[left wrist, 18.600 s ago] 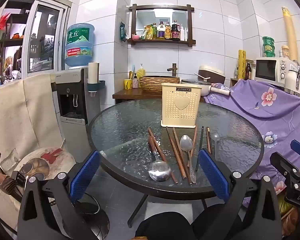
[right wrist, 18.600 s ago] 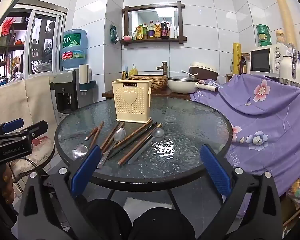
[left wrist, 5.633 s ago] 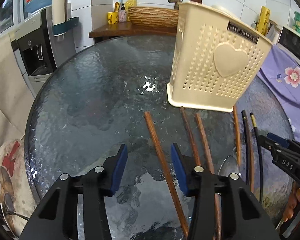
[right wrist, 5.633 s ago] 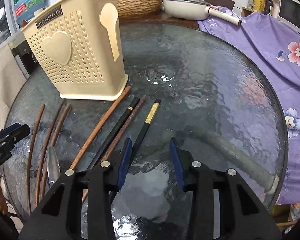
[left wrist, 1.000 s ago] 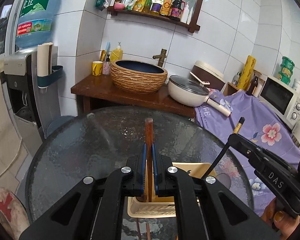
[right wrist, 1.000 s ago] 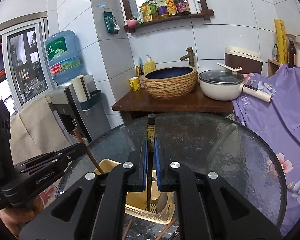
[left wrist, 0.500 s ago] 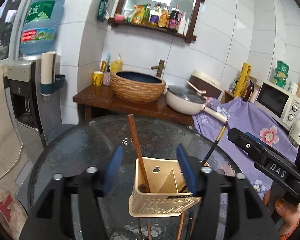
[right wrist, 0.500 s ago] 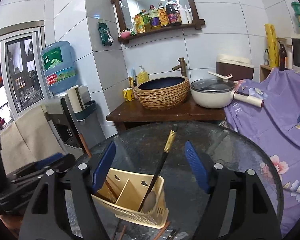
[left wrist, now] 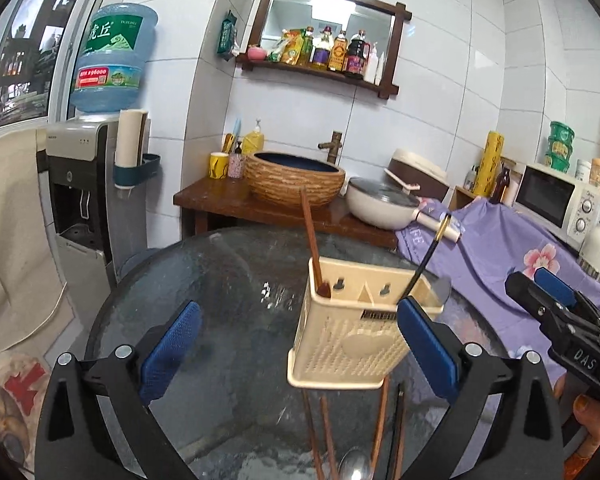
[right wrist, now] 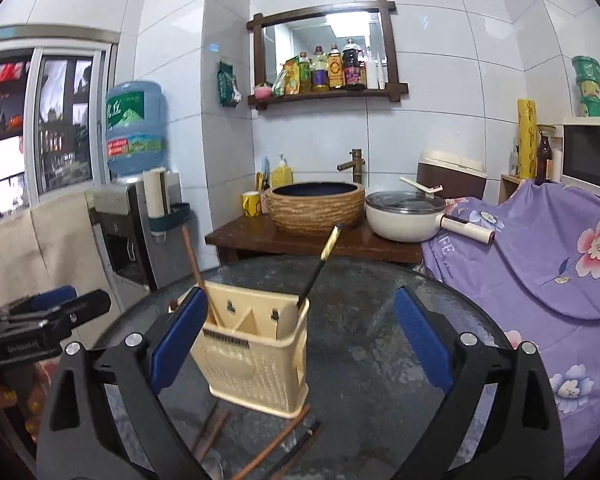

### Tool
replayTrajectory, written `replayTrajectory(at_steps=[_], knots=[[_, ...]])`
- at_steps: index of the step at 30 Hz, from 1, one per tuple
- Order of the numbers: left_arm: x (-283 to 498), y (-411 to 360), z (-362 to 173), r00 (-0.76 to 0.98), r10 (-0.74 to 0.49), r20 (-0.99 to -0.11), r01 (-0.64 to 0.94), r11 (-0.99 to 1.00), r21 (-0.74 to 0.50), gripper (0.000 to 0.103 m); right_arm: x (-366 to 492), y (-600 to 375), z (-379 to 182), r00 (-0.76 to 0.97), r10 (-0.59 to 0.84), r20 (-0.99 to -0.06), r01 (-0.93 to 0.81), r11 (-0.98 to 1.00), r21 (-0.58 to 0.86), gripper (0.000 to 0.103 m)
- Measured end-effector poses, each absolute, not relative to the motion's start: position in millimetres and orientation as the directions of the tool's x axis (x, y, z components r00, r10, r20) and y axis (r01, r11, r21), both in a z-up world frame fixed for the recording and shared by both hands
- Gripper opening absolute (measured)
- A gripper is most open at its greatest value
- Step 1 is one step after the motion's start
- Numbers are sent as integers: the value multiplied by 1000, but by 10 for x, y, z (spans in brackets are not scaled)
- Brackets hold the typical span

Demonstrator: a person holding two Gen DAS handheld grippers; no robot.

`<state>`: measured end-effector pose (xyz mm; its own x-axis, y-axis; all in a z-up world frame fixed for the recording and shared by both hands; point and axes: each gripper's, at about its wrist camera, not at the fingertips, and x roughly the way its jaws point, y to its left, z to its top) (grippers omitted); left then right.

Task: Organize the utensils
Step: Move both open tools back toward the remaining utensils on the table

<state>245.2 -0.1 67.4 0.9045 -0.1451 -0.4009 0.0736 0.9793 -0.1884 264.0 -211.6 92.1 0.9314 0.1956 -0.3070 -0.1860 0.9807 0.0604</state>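
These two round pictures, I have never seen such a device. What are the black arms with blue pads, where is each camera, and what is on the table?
There is no robot here. A person carries one hand-held two-finger gripper in each hand, and a fisheye camera on each looks forward along its fingers. One picture comes from the left gripper, the other from the right gripper.

Both have just been opening, and nothing is between the blue pads; they hold nothing.

On the round dark glass table stands a cream perforated plastic utensil holder. One brown wooden chopstick and one black chopstick with a gold band lean inside it. More chopsticks and a metal spoon lie on the glass.
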Motion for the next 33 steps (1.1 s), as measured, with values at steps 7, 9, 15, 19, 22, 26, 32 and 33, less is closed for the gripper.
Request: replayTrajectory(at_steps=[7, 9, 15, 19, 22, 26, 32, 33], knots=[[2404, 9, 226, 846, -145, -513, 59, 982, -180, 97, 2572, -2144, 340, 867, 193, -460, -172, 981, 88, 93], [2395, 25, 75, 824, -136, -551, 42, 983, -181, 97, 2563, -2155, 152, 835, 196, -515, -166, 981, 103, 93], [2370, 40, -306, 766, -124, -630, 16, 985, -174, 97, 2539, -2187, -281, 770, 160, -618, -121, 987, 105, 93], [2381, 12, -510, 724, -125, -679, 16, 986, -165, 95, 2529, -2210, -501, 730, 134, -670, -94, 991, 95, 93], [2376, -32, -617, 701, -126, -701, 25, 988, -153, 90, 2533, -2196, -647, 701, 119, -703, -83, 993, 85, 93], [2382, -98, -712, 676, -140, -724, 45, 988, -148, 75, 2518, -2068, -765, 678, 113, -726, -108, 993, 53, 92], [2399, -154, -780, 652, -154, -743, 64, 987, -149, 64, 2569, -1859, -814, 656, 82, -750, -133, 991, -8, 88], [2401, -157, -791, 648, -156, -745, 65, 986, -150, 63, 2567, -1823, -829, 651, 66, -756, -134, 991, -29, 88]])
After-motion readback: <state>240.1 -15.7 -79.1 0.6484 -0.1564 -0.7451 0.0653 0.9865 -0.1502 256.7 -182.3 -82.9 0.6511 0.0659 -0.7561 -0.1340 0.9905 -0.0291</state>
